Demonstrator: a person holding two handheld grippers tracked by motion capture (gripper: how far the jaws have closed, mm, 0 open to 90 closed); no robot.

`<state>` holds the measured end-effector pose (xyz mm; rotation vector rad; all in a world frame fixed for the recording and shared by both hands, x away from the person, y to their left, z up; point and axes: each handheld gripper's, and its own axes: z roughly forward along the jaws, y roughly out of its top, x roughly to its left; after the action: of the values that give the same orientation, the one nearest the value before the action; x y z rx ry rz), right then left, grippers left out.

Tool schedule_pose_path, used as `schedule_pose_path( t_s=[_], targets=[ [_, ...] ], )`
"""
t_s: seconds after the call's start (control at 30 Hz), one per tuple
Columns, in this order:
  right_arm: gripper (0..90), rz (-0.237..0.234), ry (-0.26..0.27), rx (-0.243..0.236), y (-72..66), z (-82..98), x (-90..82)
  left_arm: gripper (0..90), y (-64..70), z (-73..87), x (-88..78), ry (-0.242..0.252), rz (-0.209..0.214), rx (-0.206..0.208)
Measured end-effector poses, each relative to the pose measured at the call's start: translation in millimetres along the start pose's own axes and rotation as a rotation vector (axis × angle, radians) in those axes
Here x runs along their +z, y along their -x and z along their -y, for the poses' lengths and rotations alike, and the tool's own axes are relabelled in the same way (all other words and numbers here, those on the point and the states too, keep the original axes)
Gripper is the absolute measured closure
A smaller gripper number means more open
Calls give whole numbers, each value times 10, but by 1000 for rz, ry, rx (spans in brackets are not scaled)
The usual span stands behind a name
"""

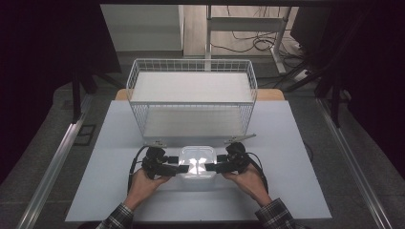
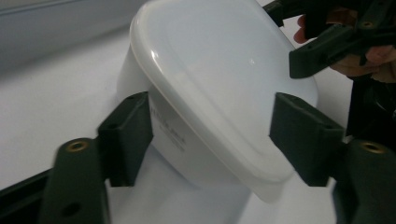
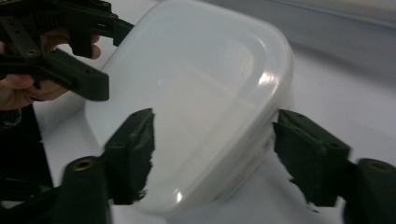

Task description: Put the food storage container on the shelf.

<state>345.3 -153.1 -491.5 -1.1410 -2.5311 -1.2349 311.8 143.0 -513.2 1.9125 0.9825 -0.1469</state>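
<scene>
Both claws clamp the white container (image 1: 196, 162); left claw (image 1: 180, 168), right claw (image 1: 210, 167).

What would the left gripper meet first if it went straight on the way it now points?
The white lidded container: the left gripper points at its side, one jaw above the lid and one below the rim. Beyond it sits the right gripper; whether the pads already touch is unclear.

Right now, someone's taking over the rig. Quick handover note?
Left gripper: jaws on the left side of the translucent white lidded plastic container, pads at its wall.
Right gripper: same on the right side.
Container sits on the white table, lid on, just in front of the white wire basket.
Done: both grippers placed around the container.
Left: apparently lift it, probably into the basket.
</scene>
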Motion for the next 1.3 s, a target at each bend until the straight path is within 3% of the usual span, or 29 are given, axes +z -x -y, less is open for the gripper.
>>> schedule_pose_path(
  t_s=[0.03,0.07,0.1,0.13,0.17,0.2,0.3,0.4,0.43,0.47,0.67,0.83,0.97,1.3],
  targets=[
    [317,0,0,0,0,0,0,371,0,0,0,0,0,0],
    [404,-7,-10,26,-11,37,-73,430,29,40,-62,11,7,5],
    [404,-7,-10,26,-11,37,-73,482,29,40,-62,11,7,5],
    [450,-7,-11,39,-22,60,-115,482,47,59,-94,16,5,4],
    [509,-8,-8,42,-36,83,-153,548,64,72,-121,21,3,5],
    [579,1,2,44,-73,120,-219,597,94,82,-143,21,0,2],
    [625,28,15,36,-133,136,-265,653,121,81,-153,23,-16,-9],
    [757,78,43,37,-189,137,-327,759,143,86,-187,72,-46,-18],
    [757,78,43,37,-189,137,-327,803,143,86,-187,72,-46,-18],
    [782,127,61,17,-201,146,-319,805,172,89,-172,84,-78,-5],
    [782,173,114,16,-242,169,-290,806,182,80,-158,97,-104,-14],
    [783,161,166,16,-256,144,-341,806,210,29,-209,119,-106,-10],
    [783,172,194,-9,-297,95,-371,806,247,-40,-264,133,-134,10],
    [784,167,254,-56,-379,-159,-517,805,339,-285,-463,180,-163,55]
  ],
)
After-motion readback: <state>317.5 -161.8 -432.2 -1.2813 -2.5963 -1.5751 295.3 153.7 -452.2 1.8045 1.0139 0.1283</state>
